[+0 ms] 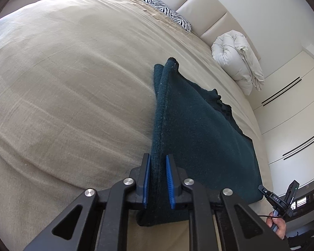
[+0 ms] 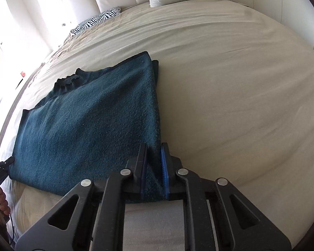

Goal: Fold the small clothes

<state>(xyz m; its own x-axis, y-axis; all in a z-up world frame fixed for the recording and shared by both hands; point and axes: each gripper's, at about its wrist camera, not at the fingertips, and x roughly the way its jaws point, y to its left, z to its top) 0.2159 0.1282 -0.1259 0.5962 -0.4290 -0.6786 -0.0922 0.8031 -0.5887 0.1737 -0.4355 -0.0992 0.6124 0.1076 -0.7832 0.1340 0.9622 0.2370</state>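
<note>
A dark teal knitted sweater (image 1: 198, 129) lies on the beige bedspread (image 1: 73, 83), its ribbed collar toward the headboard. My left gripper (image 1: 157, 157) is shut on a raised fold along the sweater's left edge, with the blue pads pressing the knit from both sides. In the right wrist view the sweater (image 2: 90, 125) spreads out to the left, and my right gripper (image 2: 153, 146) is shut on its right edge. Each gripper shows small in the other's view at a near corner of the sweater: the right gripper (image 1: 262, 188) and the left gripper (image 2: 10, 159), each held by a hand.
A zebra-striped pillow (image 1: 167, 12) and a rolled white duvet (image 1: 238, 62) lie by the padded headboard (image 1: 209, 12). White wardrobe doors (image 1: 293, 104) stand beside the bed. The bedspread (image 2: 230, 83) stretches wide to the right of the sweater.
</note>
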